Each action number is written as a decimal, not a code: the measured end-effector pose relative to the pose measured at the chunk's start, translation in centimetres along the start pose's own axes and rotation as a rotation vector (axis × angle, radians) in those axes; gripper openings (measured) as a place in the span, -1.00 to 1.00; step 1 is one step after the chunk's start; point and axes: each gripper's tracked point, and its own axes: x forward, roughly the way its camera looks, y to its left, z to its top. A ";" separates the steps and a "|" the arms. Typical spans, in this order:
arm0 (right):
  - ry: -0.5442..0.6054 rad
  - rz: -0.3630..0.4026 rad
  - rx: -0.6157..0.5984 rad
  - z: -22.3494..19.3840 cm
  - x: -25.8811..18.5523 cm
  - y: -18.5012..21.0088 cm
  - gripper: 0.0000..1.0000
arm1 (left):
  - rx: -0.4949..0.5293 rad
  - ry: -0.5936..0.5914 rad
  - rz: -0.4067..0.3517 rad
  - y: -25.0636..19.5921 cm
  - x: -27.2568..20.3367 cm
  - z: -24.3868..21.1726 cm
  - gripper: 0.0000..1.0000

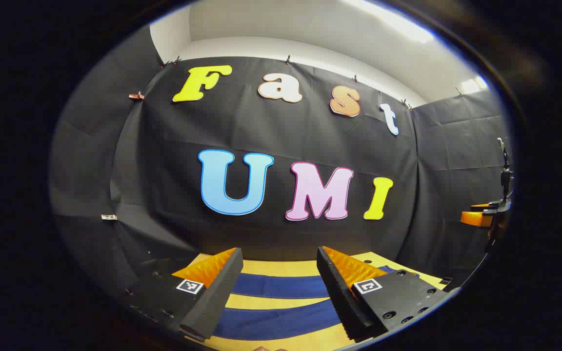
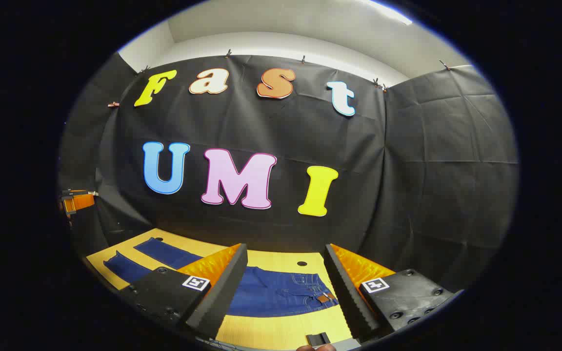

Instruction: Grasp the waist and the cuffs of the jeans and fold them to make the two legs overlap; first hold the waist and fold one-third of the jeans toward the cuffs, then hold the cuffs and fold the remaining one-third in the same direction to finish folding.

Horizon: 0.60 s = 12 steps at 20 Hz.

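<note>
Dark blue jeans lie spread flat on a yellow table. In the left gripper view the two legs run side by side as blue bands under my left gripper, which hangs open above them with nothing between its fingers. In the right gripper view the waist with its stitching and brown patch lies between the fingers of my right gripper, also open and held above the cloth. The cuffs lie apart at the far left of that view.
The yellow table ends at the black cloth wall behind. The other gripper shows at the right edge of the left gripper view, and at the left edge of the right gripper view. A small dark hole marks the tabletop beyond the waist.
</note>
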 end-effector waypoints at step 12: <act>0.003 0.007 -0.006 -0.1 0.0 1.1 0.93 | 0.013 -0.001 0.002 1.1 -1.0 0.2 0.92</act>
